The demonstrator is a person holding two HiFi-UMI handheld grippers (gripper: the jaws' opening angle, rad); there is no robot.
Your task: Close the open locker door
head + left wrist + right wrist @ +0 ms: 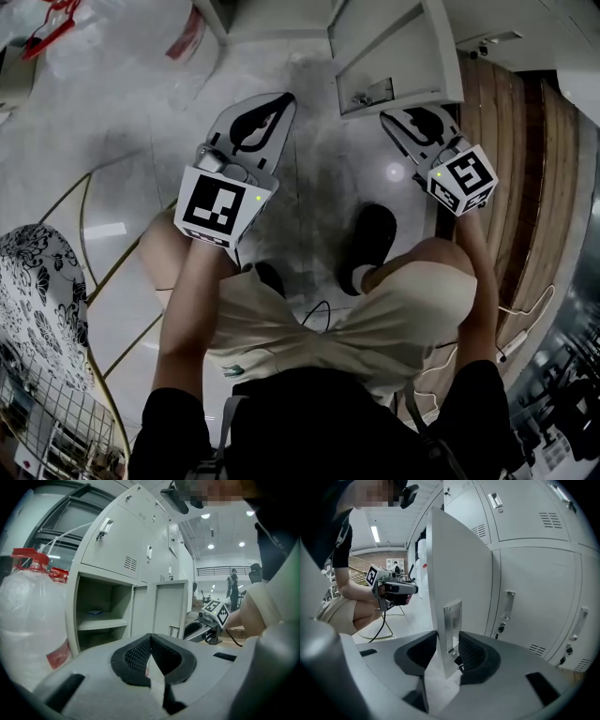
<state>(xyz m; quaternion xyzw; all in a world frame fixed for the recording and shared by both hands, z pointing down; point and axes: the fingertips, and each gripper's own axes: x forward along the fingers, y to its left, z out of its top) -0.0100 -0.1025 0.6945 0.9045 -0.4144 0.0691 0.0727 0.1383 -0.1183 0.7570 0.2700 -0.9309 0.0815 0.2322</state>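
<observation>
**Right gripper at the door's free edge, door not yet shut**

The right gripper (447,641) stands wide, its jaws on both sides of the free edge of the pale grey metal locker door (459,573), at its silver latch plate (452,618). The pads seem not to press. The left gripper (151,640) is closed, empty. Next, I judge, the door must be swung toward the lockers. Its hinge side is hidden.

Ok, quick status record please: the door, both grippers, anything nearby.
door: locker door open, swung out from the lockers
right gripper: jaws apart, door's latch edge between them, not clamped
left gripper: jaws together, empty, away from door
compartment: open, shelf inside
nearby: red-capped bottles beside the compartment
</observation>
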